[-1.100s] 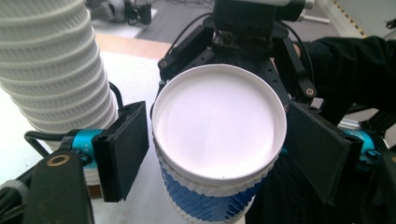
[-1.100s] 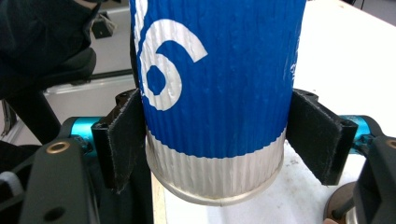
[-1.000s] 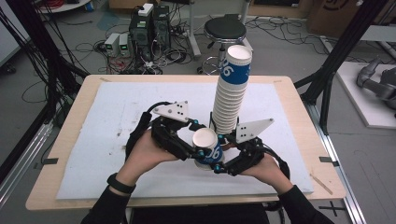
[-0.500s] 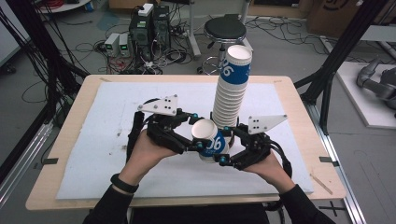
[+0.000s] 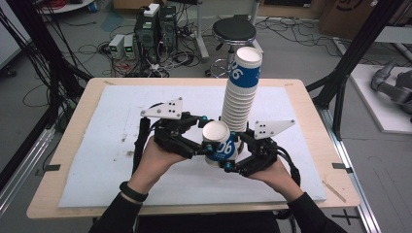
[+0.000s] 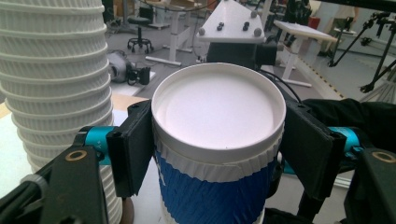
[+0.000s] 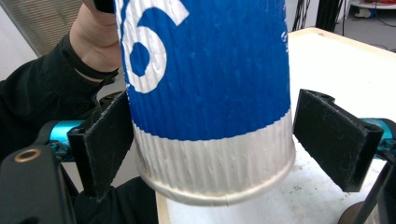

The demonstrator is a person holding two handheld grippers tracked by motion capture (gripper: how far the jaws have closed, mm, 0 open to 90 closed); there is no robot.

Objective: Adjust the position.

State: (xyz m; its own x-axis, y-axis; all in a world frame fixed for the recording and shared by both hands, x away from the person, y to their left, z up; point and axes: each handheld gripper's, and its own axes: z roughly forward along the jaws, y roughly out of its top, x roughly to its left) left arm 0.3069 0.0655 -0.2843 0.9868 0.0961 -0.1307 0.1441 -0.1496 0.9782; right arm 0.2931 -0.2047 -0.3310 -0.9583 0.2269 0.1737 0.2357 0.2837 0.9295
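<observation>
Held cup: a blue-and-white ribbed paper cup (image 5: 219, 144) hangs tilted above the white mat (image 5: 111, 141), at the table's centre, its open mouth turned up and toward the camera in the high view. A large white digit shows on its blue band.

Left gripper: the left gripper (image 5: 203, 143) comes in from 9 o'clock of the cup. In the left gripper view its two black pads press on the cup (image 6: 217, 140) just below the rim, one on each side, so it is pinching the cup.

Right gripper: the right gripper (image 5: 236, 152) sits at 4 o'clock of the cup. Its jaws have just been opening. In the right gripper view they straddle the cup's lower end (image 7: 210, 93); the near pad lies against the wall, and the far pad stands clear with a gap. The jaws are spread and do not clamp.

Cup stack: a tall stack of nested cups (image 5: 241, 92) stands on the mat at 1 o'clock of the held cup, just beside it, leaning slightly to the right at the top.

Hands: the left hand (image 5: 158, 160) and the right hand (image 5: 274, 172) each hold their gripper from below.
</observation>
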